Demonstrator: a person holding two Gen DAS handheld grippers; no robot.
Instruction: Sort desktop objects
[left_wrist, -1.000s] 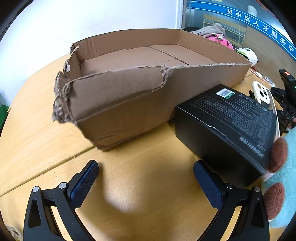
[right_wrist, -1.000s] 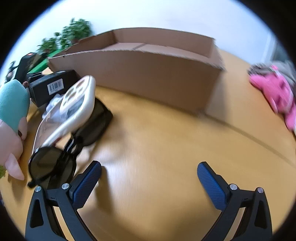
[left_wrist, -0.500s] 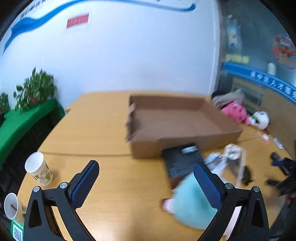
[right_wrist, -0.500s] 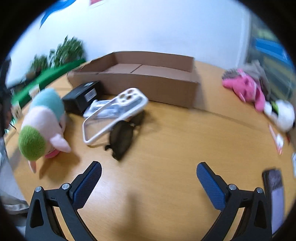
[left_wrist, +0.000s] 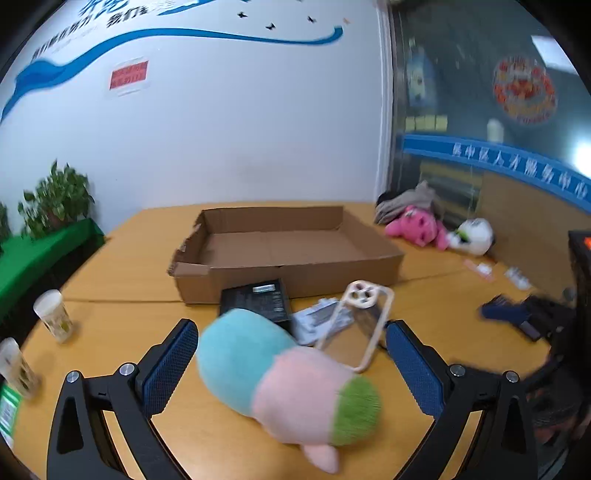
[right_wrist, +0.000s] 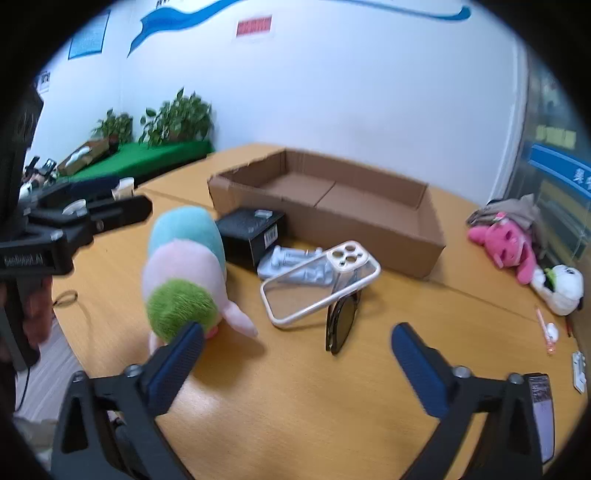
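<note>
A shallow cardboard box (left_wrist: 280, 240) (right_wrist: 332, 199) lies open at the back of the wooden table. Against its front wall sit a black carton (left_wrist: 258, 299) (right_wrist: 251, 232), a silver packet (right_wrist: 295, 266) and a clear phone case (left_wrist: 354, 321) (right_wrist: 321, 280) propped on dark sunglasses (right_wrist: 341, 321). A teal, pink and green plush toy (left_wrist: 280, 376) (right_wrist: 184, 266) lies nearest. My left gripper (left_wrist: 291, 328) hovers open above and behind the plush, not touching it. My right gripper (right_wrist: 298, 332) is open over bare table right of the plush; its jaws are closing on nothing.
A pink plush (left_wrist: 417, 225) and a white plush (left_wrist: 474, 236) lie at the back right with some cloth. Paper cups (left_wrist: 53, 314) stand at the left edge. A phone (right_wrist: 541, 413) and small items lie at the right edge. Plants line the left wall.
Both grippers have pulled back and risen from close by the box, so the whole table now shows. The left view swung from the box wall to above the plush toy.
</note>
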